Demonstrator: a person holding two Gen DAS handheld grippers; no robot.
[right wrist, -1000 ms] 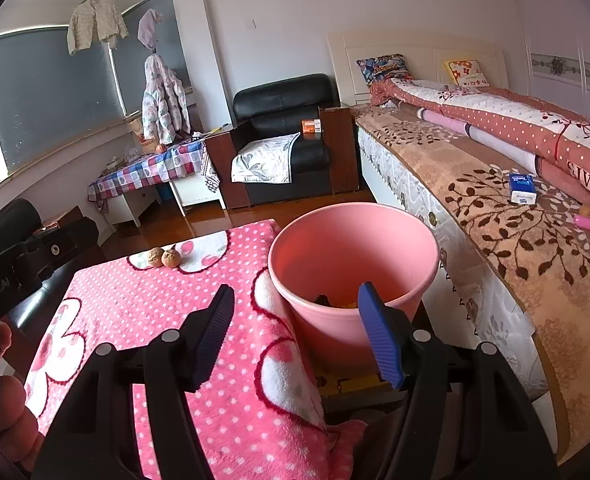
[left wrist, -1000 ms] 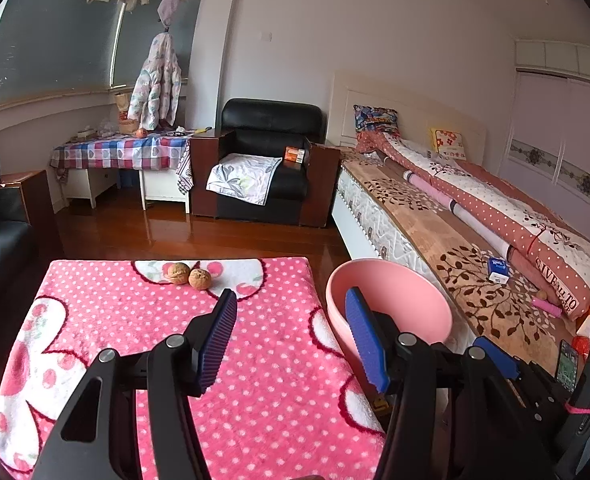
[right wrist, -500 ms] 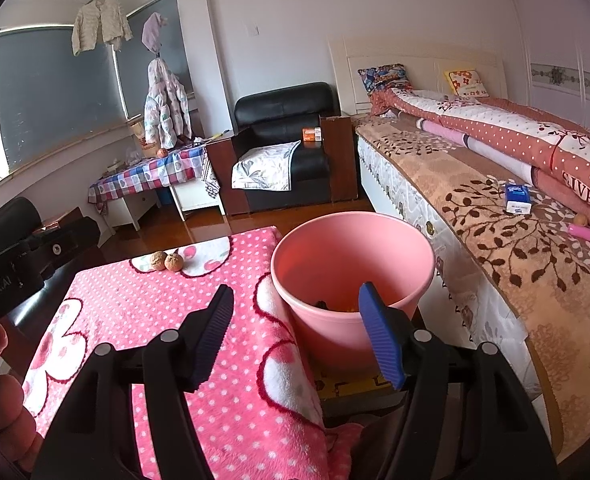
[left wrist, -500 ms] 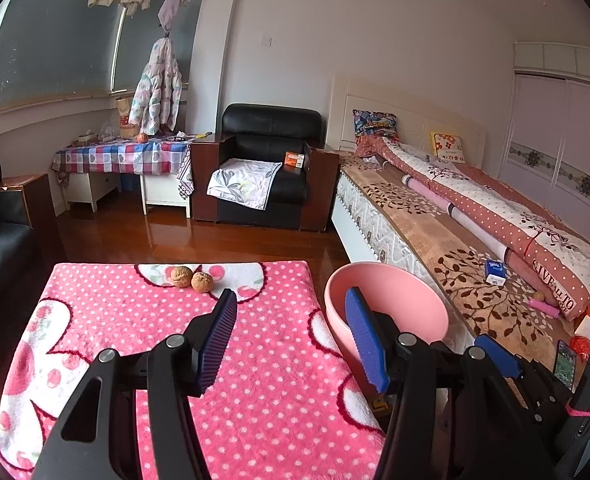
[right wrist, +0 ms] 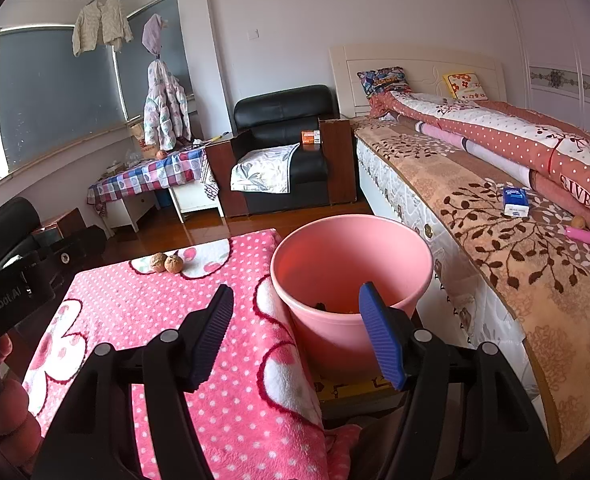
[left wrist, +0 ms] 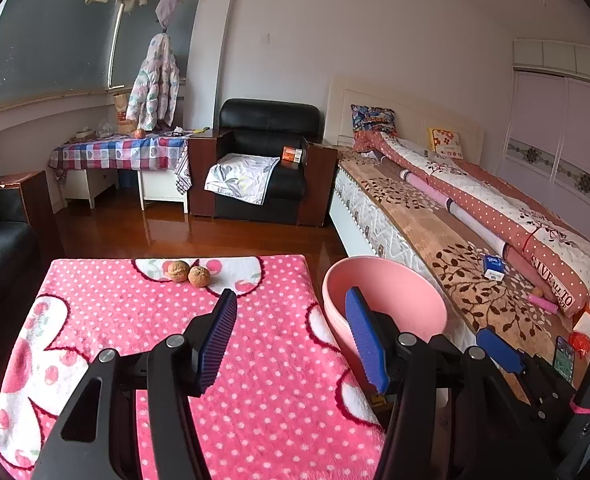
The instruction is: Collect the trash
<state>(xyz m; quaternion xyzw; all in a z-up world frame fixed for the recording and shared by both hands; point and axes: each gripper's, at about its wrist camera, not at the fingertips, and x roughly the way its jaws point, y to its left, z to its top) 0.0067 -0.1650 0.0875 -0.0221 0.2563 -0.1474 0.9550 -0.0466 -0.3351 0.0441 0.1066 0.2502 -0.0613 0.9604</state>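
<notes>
Left wrist view: the left gripper stands wide, nothing between its blue pads, poised over the pink dotted blanket. 2 walnuts, touching each other, lie on the white flower patch near the blanket's far edge. These look like the trash to collect. The pink bucket sits just off the blanket's right edge, between it and the bed.

To do it well, judged: reach forward low, straddle 1 walnut only, and close across its middle so the round shell does not squirt out and roll off the far edge.

Room: blanket between gripper and walnuts is bare; the drop beyond them is close.

Right wrist view: the right gripper is likewise wide and empty, aimed at the bucket's near rim. Some dark and orange scraps show at the bucket's bottom.

Room: the bucket mouth is unobstructed; the left gripper's body sits at the left, so keep the 2 apart.
</notes>
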